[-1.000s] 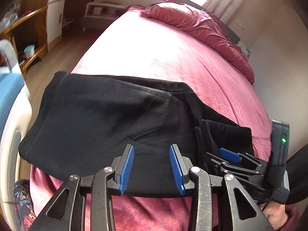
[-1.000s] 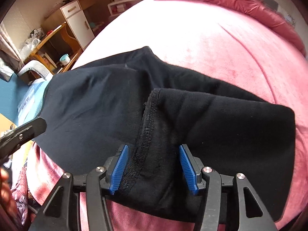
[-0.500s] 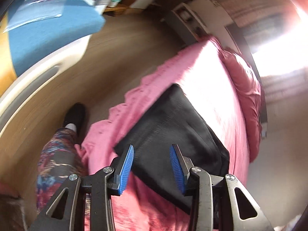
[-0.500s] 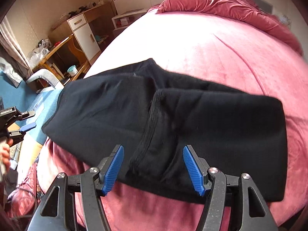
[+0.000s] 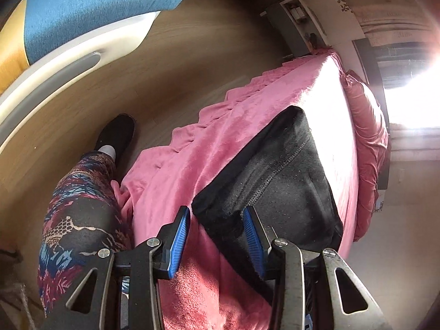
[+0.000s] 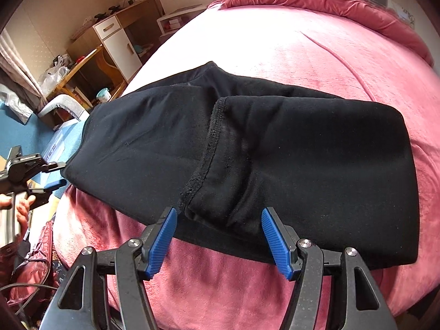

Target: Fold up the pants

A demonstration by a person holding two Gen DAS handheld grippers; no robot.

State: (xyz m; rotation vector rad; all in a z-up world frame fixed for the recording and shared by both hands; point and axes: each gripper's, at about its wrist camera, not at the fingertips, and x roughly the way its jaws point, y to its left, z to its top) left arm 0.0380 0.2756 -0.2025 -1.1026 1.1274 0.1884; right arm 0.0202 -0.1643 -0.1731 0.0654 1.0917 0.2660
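Your black pants point(image 6: 247, 148) are lying folded across the pink bedspread point(image 6: 316, 49), filling the middle of the right wrist view, with one layer doubled over the other and its stitched hem point(image 6: 209, 148) running down the centre toward the lower middle of the frame

You are holding the right gripper point(image 6: 217, 239) at the bottom centre of that view, just above the near edge of the pants; its jaws have just been opening and are standing wide apart, the blue pads on either side of the folded hem end without pressing on it, so nothing is being gripped

At the left edge of the same view your hand point(image 6: 16, 206) is holding the left gripper point(image 6: 55, 176) beside the left end of the pants, off the bed's side

In the left wrist view the picture is tilted: the pants point(image 5: 277, 187) are sitting right of centre on the bedspread point(image 5: 220, 143), and the left gripper point(image 5: 217, 242) is pointing down at their near corner from the bottom of the frame. Its jaws are standing partly apart, the corner of the cloth showing between the blue pads, neither pad clearly pressing on it

Your patterned trouser leg point(image 5: 74, 220) and dark shoe point(image 5: 115, 134) are showing at the lower left over the wooden floor point(image 5: 178, 55)
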